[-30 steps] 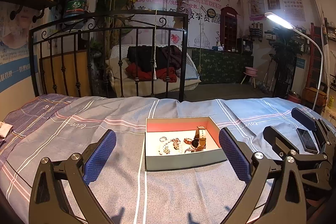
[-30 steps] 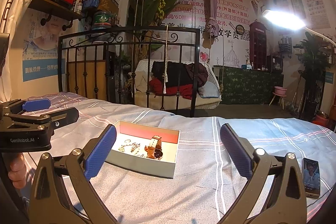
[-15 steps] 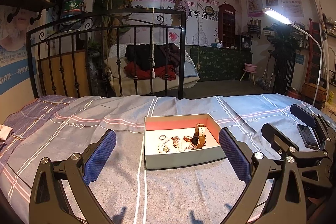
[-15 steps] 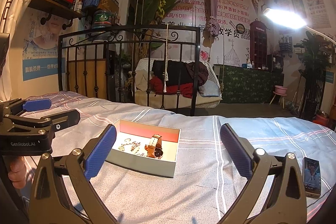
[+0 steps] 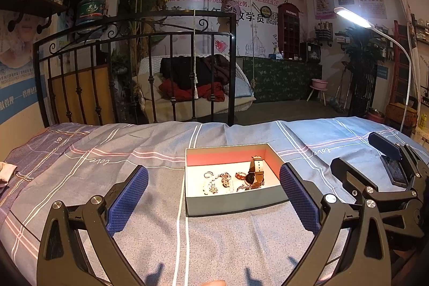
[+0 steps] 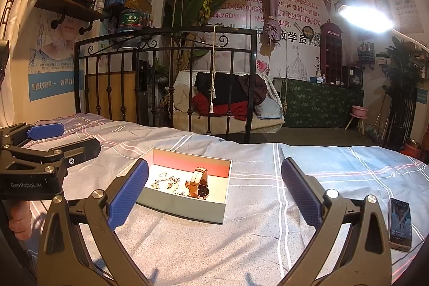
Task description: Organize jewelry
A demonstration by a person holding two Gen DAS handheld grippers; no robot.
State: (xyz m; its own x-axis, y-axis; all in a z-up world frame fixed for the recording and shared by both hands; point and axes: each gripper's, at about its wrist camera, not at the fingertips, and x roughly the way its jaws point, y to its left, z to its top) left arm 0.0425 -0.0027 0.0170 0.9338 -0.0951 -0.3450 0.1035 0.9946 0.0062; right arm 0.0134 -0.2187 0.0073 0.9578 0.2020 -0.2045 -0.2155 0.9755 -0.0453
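The fingers of both the left gripper (image 5: 213, 199) and right gripper (image 6: 214, 193) are held wide apart and empty, aimed at the box (image 5: 236, 203) on the bed (image 5: 134, 205), where the jewelry (image 5: 233, 180) is kept together, likely for picking.

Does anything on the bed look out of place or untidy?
Yes. In the open box the watch and small jewelry lie in a loose pile, unsorted. A phone lies on the bedsheet.

The left gripper (image 5: 213, 195) has tilted slightly upward; the jewelry box (image 5: 233, 203) sits lower in its view.
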